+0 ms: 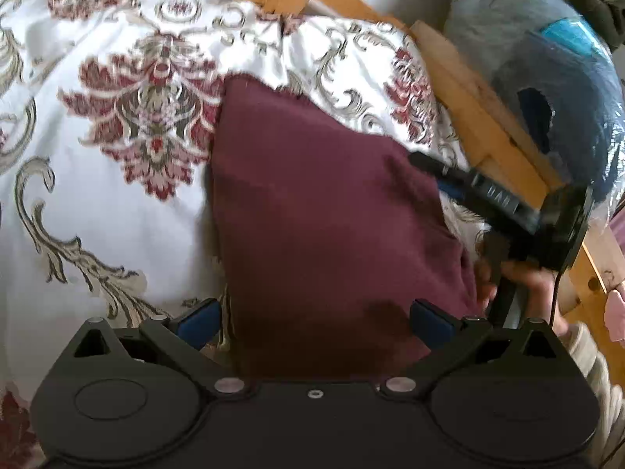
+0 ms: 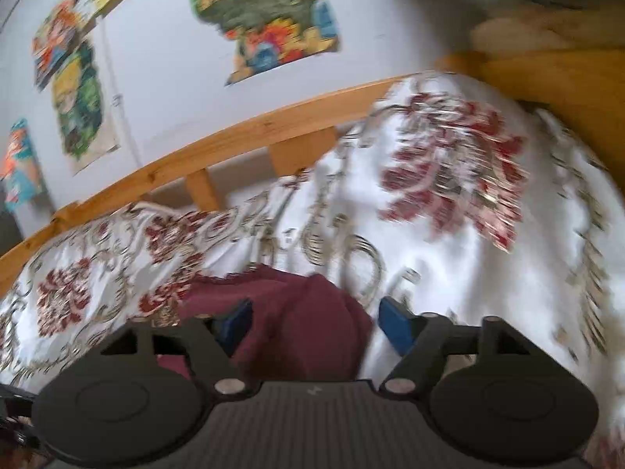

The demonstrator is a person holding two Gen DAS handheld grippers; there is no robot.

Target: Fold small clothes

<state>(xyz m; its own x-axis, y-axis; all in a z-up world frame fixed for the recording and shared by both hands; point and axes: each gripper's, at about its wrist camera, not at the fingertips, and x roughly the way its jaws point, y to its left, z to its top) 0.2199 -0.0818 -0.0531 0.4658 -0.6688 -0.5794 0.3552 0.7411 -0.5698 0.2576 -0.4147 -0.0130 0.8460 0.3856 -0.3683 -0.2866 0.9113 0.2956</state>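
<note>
Left wrist view: maroon garment (image 1: 324,215) on floral bedspread (image 1: 97,203), near its wooden-frame edge.
Left gripper (image 1: 314,322) wide open, straddling the cloth; right gripper (image 2: 314,322) likewise open, gripping nothing.

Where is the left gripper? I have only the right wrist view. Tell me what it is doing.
Observer: The left gripper is open, with its fingers straddling the near edge of the maroon garment.
Operator: Describe the whole garment.
Observer: It lies on the floral bedspread as one wide panel that narrows toward its far end.
Operator: Place my gripper on it.
Observer: Your right gripper sits at the garment's right edge.
Operator: Report what lies beyond that side.
Observer: Past the wooden rail sits a blue bundle wrapped in clear plastic.
</note>
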